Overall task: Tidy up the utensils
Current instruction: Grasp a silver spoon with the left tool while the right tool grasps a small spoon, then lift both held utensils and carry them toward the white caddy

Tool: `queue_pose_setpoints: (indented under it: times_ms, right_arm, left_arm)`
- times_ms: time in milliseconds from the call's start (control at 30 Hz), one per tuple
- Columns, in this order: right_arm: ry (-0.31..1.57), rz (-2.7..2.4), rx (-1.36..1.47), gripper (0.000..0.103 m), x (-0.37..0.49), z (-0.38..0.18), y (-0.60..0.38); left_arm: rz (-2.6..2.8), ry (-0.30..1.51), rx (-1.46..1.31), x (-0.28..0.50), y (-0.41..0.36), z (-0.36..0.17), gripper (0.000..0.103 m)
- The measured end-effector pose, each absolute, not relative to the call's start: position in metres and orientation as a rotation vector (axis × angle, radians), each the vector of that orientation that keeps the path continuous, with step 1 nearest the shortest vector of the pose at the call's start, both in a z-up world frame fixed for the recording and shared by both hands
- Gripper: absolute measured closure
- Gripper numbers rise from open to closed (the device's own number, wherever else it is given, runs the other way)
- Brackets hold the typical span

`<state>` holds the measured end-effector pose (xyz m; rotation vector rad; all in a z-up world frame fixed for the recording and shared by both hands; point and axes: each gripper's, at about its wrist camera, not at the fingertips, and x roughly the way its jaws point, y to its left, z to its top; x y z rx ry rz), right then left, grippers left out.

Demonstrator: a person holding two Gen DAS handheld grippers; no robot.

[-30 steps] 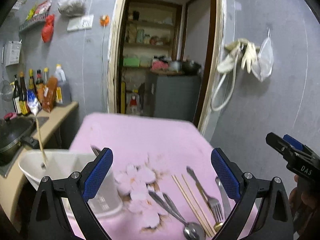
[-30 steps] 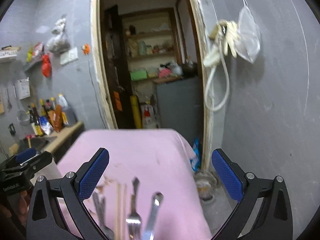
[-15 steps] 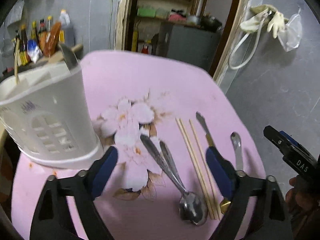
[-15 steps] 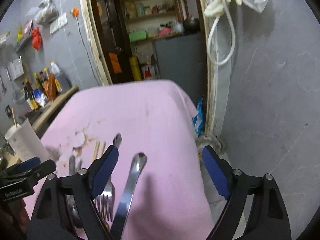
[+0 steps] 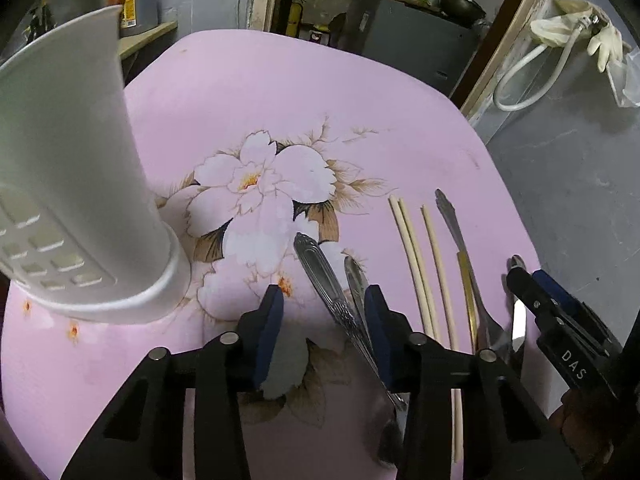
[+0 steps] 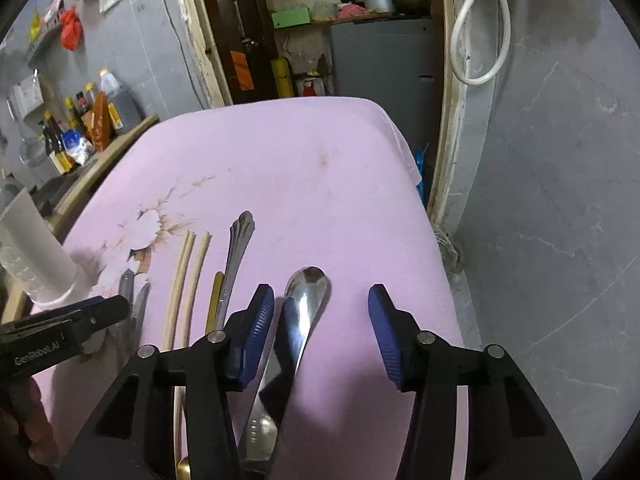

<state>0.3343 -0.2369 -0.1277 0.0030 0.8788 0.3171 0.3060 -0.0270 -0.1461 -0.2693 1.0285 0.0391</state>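
Utensils lie in a row on the pink flowered tablecloth (image 5: 280, 92). In the left wrist view: two steel spoon handles (image 5: 320, 272), several wooden chopsticks (image 5: 412, 252), a fork (image 5: 456, 232) beside a gold-handled piece (image 5: 466, 280). A white slotted utensil holder (image 5: 68, 200) stands at the left. My left gripper (image 5: 322, 316) is open, low over the spoon handles, its right finger beside them. My right gripper (image 6: 322, 320) is open, low over a steel utensil with a rounded end (image 6: 306, 296), which lies just inside its left finger. The fork (image 6: 238, 248) and chopsticks (image 6: 188, 276) lie to its left.
The table's right edge drops off beside a grey wall (image 6: 560, 200). An open doorway (image 6: 320, 20) with shelves lies behind the table. A counter with sauce bottles (image 6: 80, 128) stands at the left. The holder also shows in the right wrist view (image 6: 32, 248).
Both grippers have dropped toward the table and tilted down onto the utensils. Their jaws have narrowed but stay open. The utensils have not moved.
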Motion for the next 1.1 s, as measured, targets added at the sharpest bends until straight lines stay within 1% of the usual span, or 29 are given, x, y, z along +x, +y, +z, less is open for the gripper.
queue_pose_setpoints:
  times_ms: [33, 133, 233, 267, 433, 533, 733, 867, 967, 1033, 1100]
  right_arm:
    - [0.879, 0.309, -0.014, 0.056, 0.335, -0.128, -0.233]
    - [0.876, 0.278, -0.079, 0.061, 0.336, -0.132, -0.224]
    - [0.875, 0.274, -0.104, 0.072, 0.333, -0.134, -0.219]
    - [0.875, 0.275, -0.108, 0.079, 0.331, -0.134, -0.219]
    - [0.882, 0.306, -0.081, 0.085, 0.327, -0.133, -0.226]
    - [0.872, 0.361, -0.024, 0.086, 0.324, -0.13, -0.238]
    - [0.853, 0.435, -0.003, 0.086, 0.31, -0.128, -0.249]
    - [0.856, 0.434, 0.002, 0.086, 0.307, -0.128, -0.247]
    - [0.858, 0.432, 0.012, 0.086, 0.307, -0.128, -0.247]
    - [0.86, 0.436, 0.025, 0.086, 0.308, -0.129, -0.25]
    - [0.859, 0.447, 0.034, 0.086, 0.307, -0.128, -0.251]
  left_arm:
    - [0.041, 1.028, -0.269, 0.307, -0.027, -0.145, 0.07]
    - [0.052, 1.035, -0.272, 0.305, -0.026, -0.145, 0.074]
    - [0.057, 1.042, -0.268, 0.305, -0.029, -0.145, 0.076]
    - [0.054, 1.044, -0.267, 0.305, -0.029, -0.146, 0.077]
    - [0.018, 1.059, -0.284, 0.304, -0.032, -0.147, 0.088]
    - [0.006, 1.07, -0.311, 0.305, -0.031, -0.148, 0.09]
    - [0.006, 1.092, -0.403, 0.305, -0.019, -0.148, 0.089]
    - [0.005, 1.101, -0.413, 0.306, -0.013, -0.148, 0.088]
    - [0.001, 1.106, -0.413, 0.304, -0.016, -0.147, 0.091]
    - [-0.008, 1.106, -0.443, 0.305, -0.016, -0.148, 0.096]
    - [-0.011, 1.101, -0.463, 0.303, -0.016, -0.148, 0.097]
